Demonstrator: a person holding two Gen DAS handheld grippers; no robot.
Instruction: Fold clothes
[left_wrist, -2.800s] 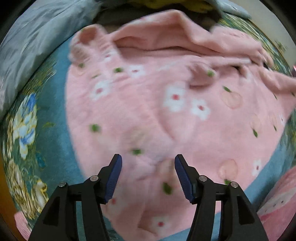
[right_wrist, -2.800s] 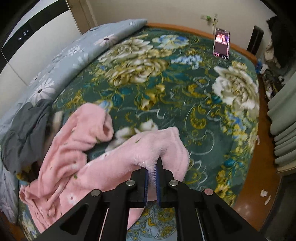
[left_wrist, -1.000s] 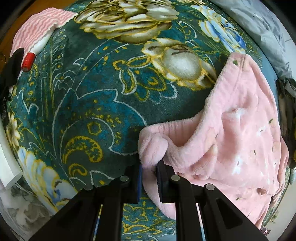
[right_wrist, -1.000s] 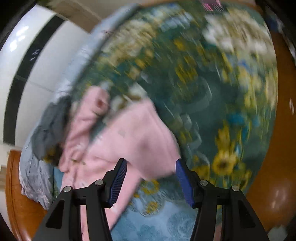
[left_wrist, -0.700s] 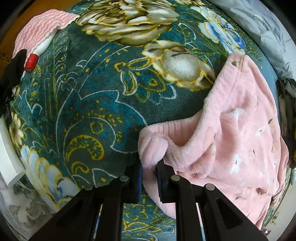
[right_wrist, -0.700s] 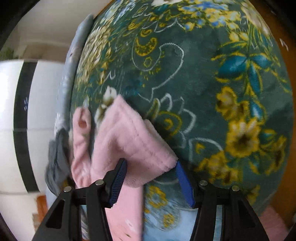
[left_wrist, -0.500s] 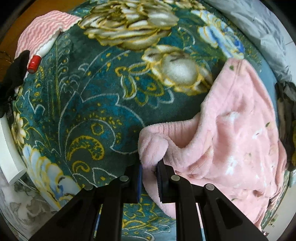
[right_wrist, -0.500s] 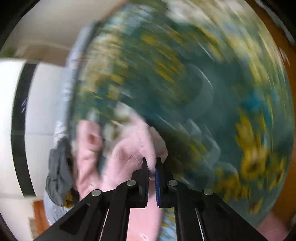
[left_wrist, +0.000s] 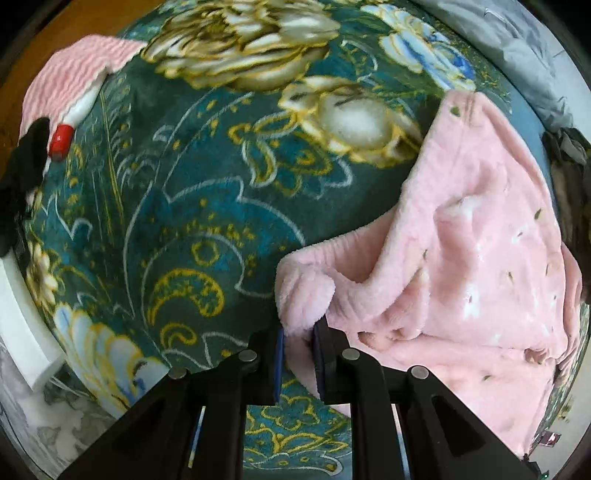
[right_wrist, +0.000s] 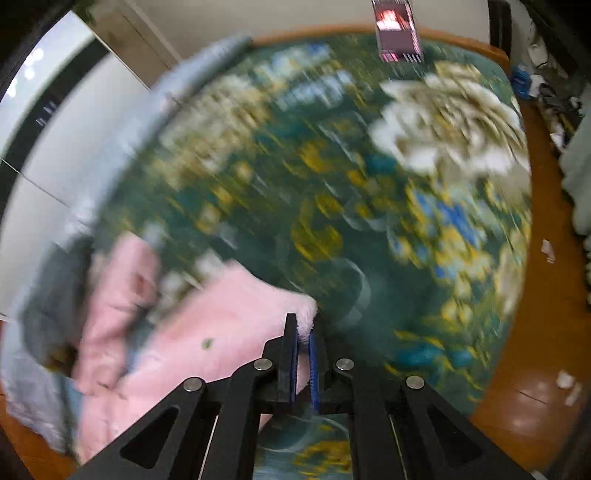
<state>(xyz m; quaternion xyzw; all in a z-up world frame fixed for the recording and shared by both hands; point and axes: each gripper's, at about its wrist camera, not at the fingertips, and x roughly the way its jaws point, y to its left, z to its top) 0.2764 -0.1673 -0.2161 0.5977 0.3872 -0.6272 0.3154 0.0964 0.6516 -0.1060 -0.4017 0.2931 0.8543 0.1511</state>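
A fluffy pink garment (left_wrist: 476, 258) with small flower prints lies on a dark green floral bedspread (left_wrist: 192, 206). My left gripper (left_wrist: 298, 334) is shut on a rolled corner of the garment's hem, the cloth trailing off to the right. In the right wrist view, which is blurred by motion, my right gripper (right_wrist: 303, 338) is shut on another corner of the pink garment (right_wrist: 207, 325), which spreads to the left and below. The bedspread (right_wrist: 332, 192) stretches ahead of it.
A pink striped cloth (left_wrist: 70, 81) and a red-capped item (left_wrist: 61, 138) sit at the bed's far left edge. A grey quilt (left_wrist: 517, 48) lies along the far right, dark clothing (left_wrist: 569, 177) beside it. A lit phone (right_wrist: 397, 33) stands at the bed's far side. Wooden floor (right_wrist: 543, 332) borders the bed.
My right gripper, open a second ago, has shut on a corner of the pink garment and is swinging fast. The left gripper has kept its hold and barely moved.
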